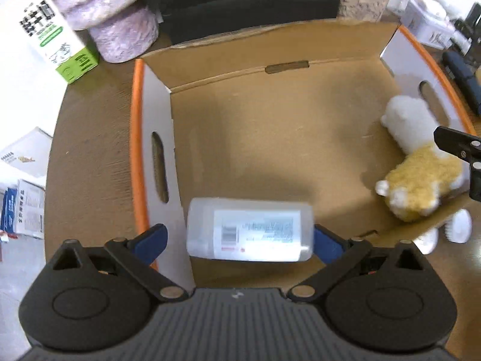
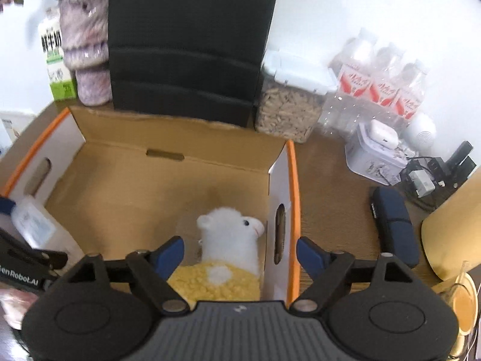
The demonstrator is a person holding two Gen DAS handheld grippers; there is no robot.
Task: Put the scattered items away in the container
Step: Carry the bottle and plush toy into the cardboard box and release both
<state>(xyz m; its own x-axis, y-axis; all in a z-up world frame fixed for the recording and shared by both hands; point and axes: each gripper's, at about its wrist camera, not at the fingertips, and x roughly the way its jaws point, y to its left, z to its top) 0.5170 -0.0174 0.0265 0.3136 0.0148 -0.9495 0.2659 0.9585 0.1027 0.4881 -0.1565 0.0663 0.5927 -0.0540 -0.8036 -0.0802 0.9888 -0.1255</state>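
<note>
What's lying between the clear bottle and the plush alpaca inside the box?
Nothing: in the left wrist view, only bare cardboard box floor separates the clear bottle from the plush alpaca.

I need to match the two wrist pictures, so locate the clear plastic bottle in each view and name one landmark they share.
Left wrist: clear plastic bottle lies sideways at bottom centre, between the left gripper's jaws, over the cardboard box.
Right wrist: bottle at the far left edge, at the box's left wall.
Shared landmark: plush alpaca inside the box.
</note>
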